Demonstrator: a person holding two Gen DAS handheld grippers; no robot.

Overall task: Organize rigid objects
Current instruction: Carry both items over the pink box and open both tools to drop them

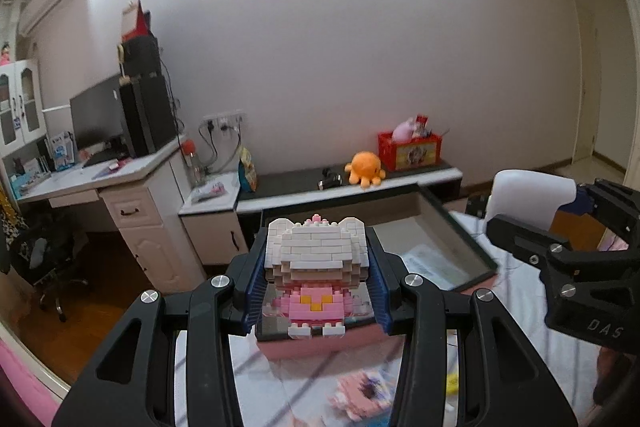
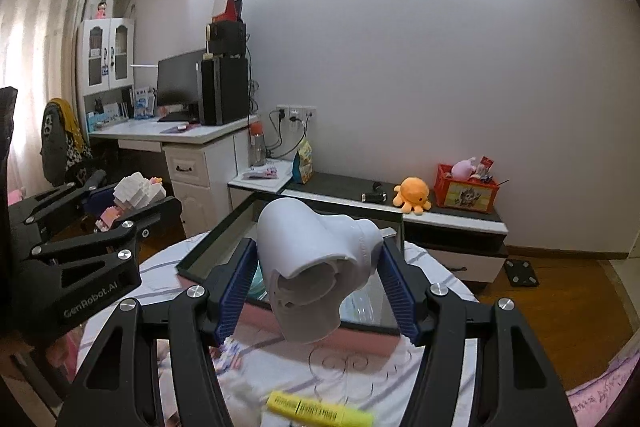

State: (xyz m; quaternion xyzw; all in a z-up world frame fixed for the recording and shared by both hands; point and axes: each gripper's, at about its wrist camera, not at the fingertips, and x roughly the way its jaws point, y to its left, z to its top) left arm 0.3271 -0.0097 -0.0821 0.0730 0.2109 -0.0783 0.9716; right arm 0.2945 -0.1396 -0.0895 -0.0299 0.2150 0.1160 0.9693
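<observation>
Brick-built white-and-pink toy figure sits clamped in the left gripper; the right gripper clamps a pale plastic hollow piece. Both are mid-carry. Just ahead, the dark-rimmed open box awaits lowering and release.

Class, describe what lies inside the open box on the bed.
Inside the box, a printed sheet lies on its floor; the brick figure and white piece cover the rest.

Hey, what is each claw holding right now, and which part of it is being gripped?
The left claw grips the brick-built figure by the two sides of its head. The right claw grips the white plastic piece across its sides.
</observation>
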